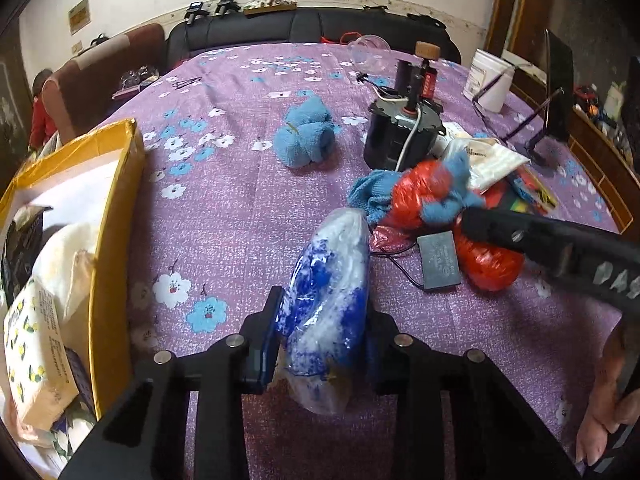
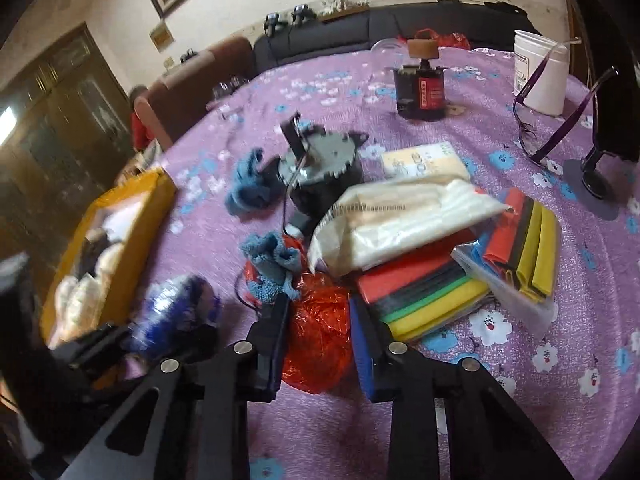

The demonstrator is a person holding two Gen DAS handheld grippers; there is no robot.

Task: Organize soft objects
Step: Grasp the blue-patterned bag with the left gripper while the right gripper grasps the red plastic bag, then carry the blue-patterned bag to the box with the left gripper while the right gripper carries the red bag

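My left gripper (image 1: pixel 322 316) is shut on a blue-and-white plastic-wrapped soft bundle (image 1: pixel 332 300), held above the purple flowered tablecloth (image 1: pixel 224 208); the bundle also shows in the right wrist view (image 2: pixel 176 312). My right gripper (image 2: pixel 318 312) is closed around a red crinkly plastic bag (image 2: pixel 316 336), which also shows in the left wrist view (image 1: pixel 416 196), with a blue cloth (image 2: pixel 272 264) draped on it. Another rolled blue towel (image 1: pixel 306 132) lies mid-table. A yellow box (image 1: pixel 116 216) at the left holds several soft items.
A black motor with a white wire (image 1: pixel 400 136), a grey capacitor block (image 1: pixel 438 260), packs of coloured tubing (image 2: pixel 424 292), a white packet (image 2: pixel 400 224), purple glasses (image 2: pixel 552 120), a white tub (image 2: pixel 540 76) and a dark bottle (image 2: pixel 420 88) crowd the right side.
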